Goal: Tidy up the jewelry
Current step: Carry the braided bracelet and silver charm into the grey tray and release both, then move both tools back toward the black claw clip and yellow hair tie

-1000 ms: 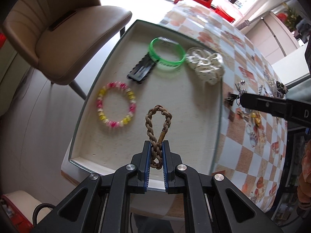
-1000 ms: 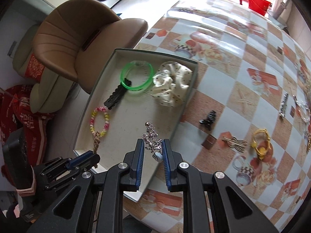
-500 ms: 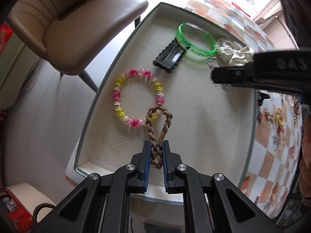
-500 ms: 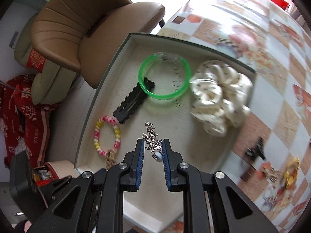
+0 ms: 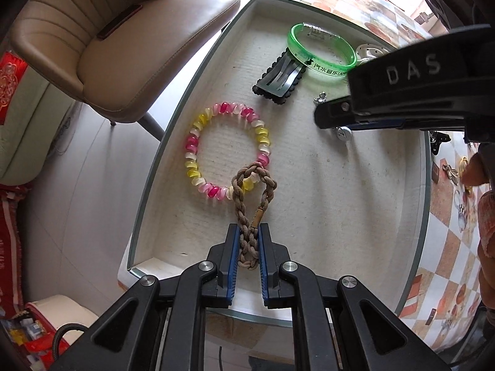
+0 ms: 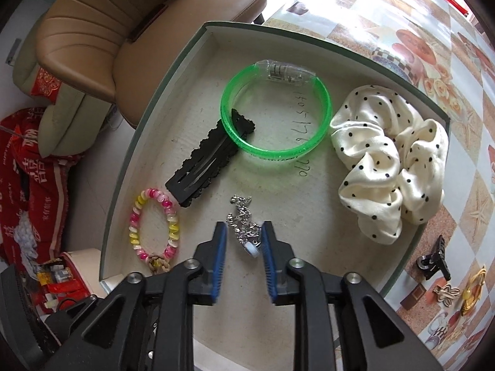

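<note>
Jewelry going into the shallow felt-lined tray (image 5: 173,117), one piece per gripper. Braided brown cord bracelet (image 5: 252,191) pinched doubled-over between the pressed-together pads of the left gripper (image 5: 248,232), gripped at its tail so the loop end points forward and can go down first. Hangs over the near end of the tray, loop overlapping the pink-and-yellow beaded bracelet (image 5: 191,148); whether touching it or just above, cannot tell.

Right gripper (image 6: 244,232) spread wide, with the silver chain charm (image 6: 243,228) lying between the pads in mid-tray. Looks let go rather than held, judging by the gap on the left side, though its round end sits close against the right pad.

Already lying in the tray: black scalloped hair clip (image 6: 201,173) with one end tucked under the green translucent bangle (image 6: 272,154), and a cream polka-dot scrunchie (image 6: 389,160) in the far right corner. Placed well apart, probably to keep pieces from tangling.

Likely trouble for the cord bracelet: little bare felt at this end, with the beaded bracelet directly under the loop and the right gripper reaching across the middle, so a drop here risks stacking one on the other. Open felt toward the tray's near right.

Outside the tray, on the patterned surface (image 6: 402,31): small black clip (image 6: 433,259) and a yellow piece (image 6: 473,290), not yet sorted. Tan chair (image 5: 123,46) beside the tray's left edge, out of the way.
</note>
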A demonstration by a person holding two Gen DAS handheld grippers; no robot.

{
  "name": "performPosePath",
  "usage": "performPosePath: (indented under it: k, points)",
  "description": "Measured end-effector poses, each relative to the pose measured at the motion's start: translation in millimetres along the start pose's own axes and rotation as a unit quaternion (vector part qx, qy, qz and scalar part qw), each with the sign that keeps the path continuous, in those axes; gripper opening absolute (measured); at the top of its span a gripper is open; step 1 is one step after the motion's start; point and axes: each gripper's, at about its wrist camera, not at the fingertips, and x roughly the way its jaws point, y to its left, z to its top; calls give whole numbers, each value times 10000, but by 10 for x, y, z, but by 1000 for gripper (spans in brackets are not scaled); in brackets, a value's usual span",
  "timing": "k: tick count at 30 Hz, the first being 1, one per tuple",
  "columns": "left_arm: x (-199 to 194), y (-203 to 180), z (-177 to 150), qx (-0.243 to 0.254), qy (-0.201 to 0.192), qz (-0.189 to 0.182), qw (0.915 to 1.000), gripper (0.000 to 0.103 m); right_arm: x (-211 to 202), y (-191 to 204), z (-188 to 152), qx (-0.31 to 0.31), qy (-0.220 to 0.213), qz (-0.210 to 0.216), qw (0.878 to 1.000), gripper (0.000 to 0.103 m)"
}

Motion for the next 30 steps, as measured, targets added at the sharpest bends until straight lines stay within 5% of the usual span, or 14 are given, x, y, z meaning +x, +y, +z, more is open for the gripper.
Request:
performPosePath:
  k: [2, 9, 10, 12, 20, 23, 30]
  points:
    - [-28, -45, 14, 1, 2, 31, 10000, 15, -29, 7, 0, -8, -44, 8, 10000, 48]
    - [-112, -125, 24, 85, -43, 171, 9998, 18, -324, -47, -34, 123, -302, 219, 9992, 55]
    - [-131, -137, 27, 96, -46, 217, 9997, 50, -394, -65, -48, 164, -372, 260, 9988, 56]
    - [-220, -150, 4, 83, -179, 395, 9990, 94, -496, -103, -75, 229, -466, 306, 9982, 58]
    - [-415, -276, 71, 321, -242, 504, 9979, 95, -881, -408, -328, 610, -737, 317, 9949, 59]
    - [-481, -330, 86, 439, -300, 535, 9971, 103, -1019, -613, -490, 828, -815, 299, 9928, 65]
    - [-649, -734, 140, 906, -447, 470, 9938, 103, -1233, -1133, -889, 1500, -967, 263, 9836, 81]
